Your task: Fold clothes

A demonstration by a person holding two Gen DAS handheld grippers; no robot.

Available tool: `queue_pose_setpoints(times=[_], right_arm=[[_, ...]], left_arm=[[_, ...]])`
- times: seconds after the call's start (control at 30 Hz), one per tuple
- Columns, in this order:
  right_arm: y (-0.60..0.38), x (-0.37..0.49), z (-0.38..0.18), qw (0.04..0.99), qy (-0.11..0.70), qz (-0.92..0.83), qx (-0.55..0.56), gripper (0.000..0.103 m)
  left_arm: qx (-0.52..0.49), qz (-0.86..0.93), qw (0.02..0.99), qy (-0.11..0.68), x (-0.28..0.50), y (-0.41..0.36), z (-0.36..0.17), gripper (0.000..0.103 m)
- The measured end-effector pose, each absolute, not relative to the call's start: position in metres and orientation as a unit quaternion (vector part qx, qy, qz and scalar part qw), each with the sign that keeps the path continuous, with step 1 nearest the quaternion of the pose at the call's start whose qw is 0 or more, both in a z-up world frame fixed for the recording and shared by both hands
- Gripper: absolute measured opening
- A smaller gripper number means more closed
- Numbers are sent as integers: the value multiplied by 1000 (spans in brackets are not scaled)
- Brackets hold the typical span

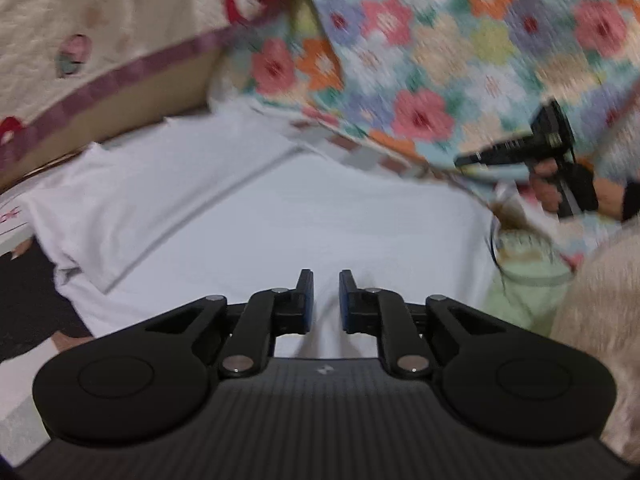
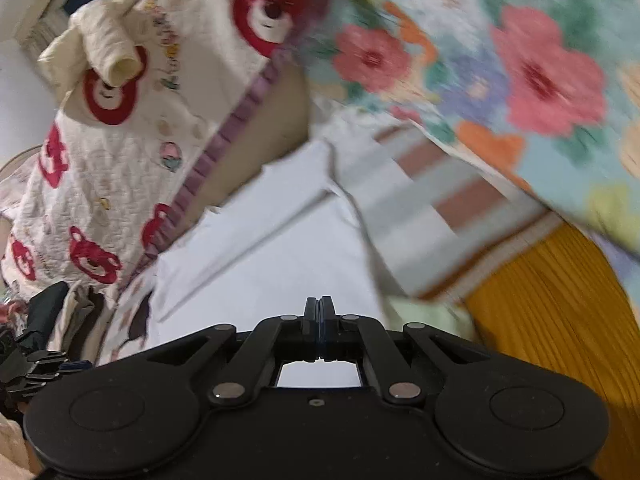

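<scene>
My left gripper [image 1: 325,286]: parted, empty, over white shirt [image 1: 280,208] on bed. Right gripper [image 2: 320,312]: clenched, seemingly empty. Risk: folded sleeve slipping loose.

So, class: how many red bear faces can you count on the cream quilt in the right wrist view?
5 clear: one top centre, one beneath the rolled cloth, one at the purple border, two lower left. A blurred red patch at the left may be another.
</scene>
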State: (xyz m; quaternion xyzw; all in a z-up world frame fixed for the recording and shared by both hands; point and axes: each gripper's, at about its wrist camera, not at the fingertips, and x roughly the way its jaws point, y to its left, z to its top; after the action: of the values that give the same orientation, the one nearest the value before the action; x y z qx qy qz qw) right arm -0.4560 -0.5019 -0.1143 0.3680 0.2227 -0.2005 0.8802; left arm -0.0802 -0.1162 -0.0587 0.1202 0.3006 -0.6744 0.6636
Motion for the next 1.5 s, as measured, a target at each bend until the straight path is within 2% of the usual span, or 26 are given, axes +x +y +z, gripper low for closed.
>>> queue_pose_setpoints(times=[0.13,0.23,0.27,0.3,0.37,0.4,0.47,0.63,0.73,0.9,0.93,1.0,1.03,1.07,1.17,1.2,1.23,1.27,1.33,1.5], right_arm=[[-504,-433,-105,879,259,-198,348,3],[-508,-435,-112,865,288,-208,355,11],[-510,-440,-116,858,293,-211,365,20],[-511,-448,-121,851,297,-212,379,38],[-512,-464,-131,836,303,-211,405,49],[-510,-471,-134,831,308,-210,413,49],[-504,-486,-138,825,317,-209,420,49],[-498,-508,-147,811,320,-212,442,50],[-501,-510,-163,794,334,-201,466,58],[-501,-515,-176,781,301,-225,500,63],[-502,-516,-178,777,294,-226,509,63],[-504,-518,-182,773,285,-221,522,63],[-503,-518,-182,773,280,-213,527,63],[-501,-518,-180,777,278,-203,528,61],[-490,-514,-170,787,293,-176,513,44],[-487,-512,-167,788,298,-171,511,26],[-484,-509,-164,791,304,-172,503,14],[-481,-506,-160,794,310,-177,492,10],[-477,-498,-152,802,308,-188,477,10],[-477,-478,-121,828,262,-176,463,10]], left_arm=[[81,-675,659,321,-65,-114,-56,10],[125,-685,638,329,-74,-119,-65,12],[136,-685,633,334,-77,-121,-70,19],[146,-686,626,340,-79,-123,-75,25],[166,-681,622,349,-81,-129,-84,66],[201,-675,625,337,-85,-135,-87,73],[278,-659,628,307,-93,-146,-93,74],[207,-678,591,385,-72,-167,-101,79],[156,-686,564,432,-58,-179,-105,79],[213,-658,583,426,-76,-179,-116,79],[221,-653,588,422,-80,-179,-117,74],[236,-651,594,410,-89,-177,-111,48],[244,-650,596,404,-93,-176,-108,16],[251,-648,598,398,-98,-175,-104,9],[274,-644,605,379,-111,-172,-94,9],[282,-643,607,372,-115,-171,-91,9],[289,-641,609,366,-120,-170,-87,8],[297,-640,611,359,-124,-169,-84,8],[311,-636,615,346,-133,-167,-77,8],[263,-598,677,339,-103,-156,-56,7]])
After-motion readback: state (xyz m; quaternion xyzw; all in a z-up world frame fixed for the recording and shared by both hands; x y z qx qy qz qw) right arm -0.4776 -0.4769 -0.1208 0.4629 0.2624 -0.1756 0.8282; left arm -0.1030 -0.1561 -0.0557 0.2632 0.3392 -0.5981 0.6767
